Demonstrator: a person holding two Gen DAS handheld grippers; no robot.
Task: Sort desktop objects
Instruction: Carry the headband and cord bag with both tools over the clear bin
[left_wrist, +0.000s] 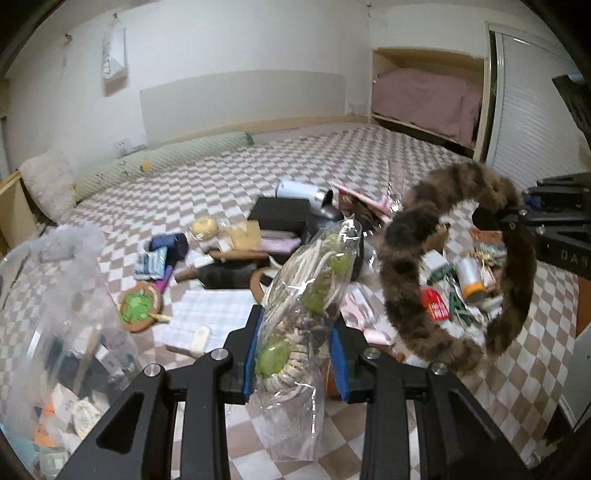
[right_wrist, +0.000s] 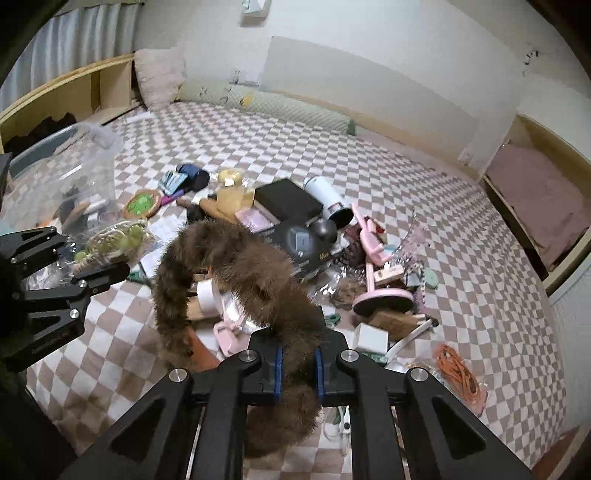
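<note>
Left wrist: one bagged cord (left_wrist: 306, 295); one furry ring (left_wrist: 450, 258).

1. White letters "DAS" are moulded into the black plastic body of the right gripper (left_wrist: 517, 216), at the right edge of the left wrist view; the word is cut off there.
2. The small red printed packet (left_wrist: 436, 304) carries white print, too small to read.
3. The left gripper's (right_wrist: 110, 266) black arm bears faint lettering, illegible.
</note>
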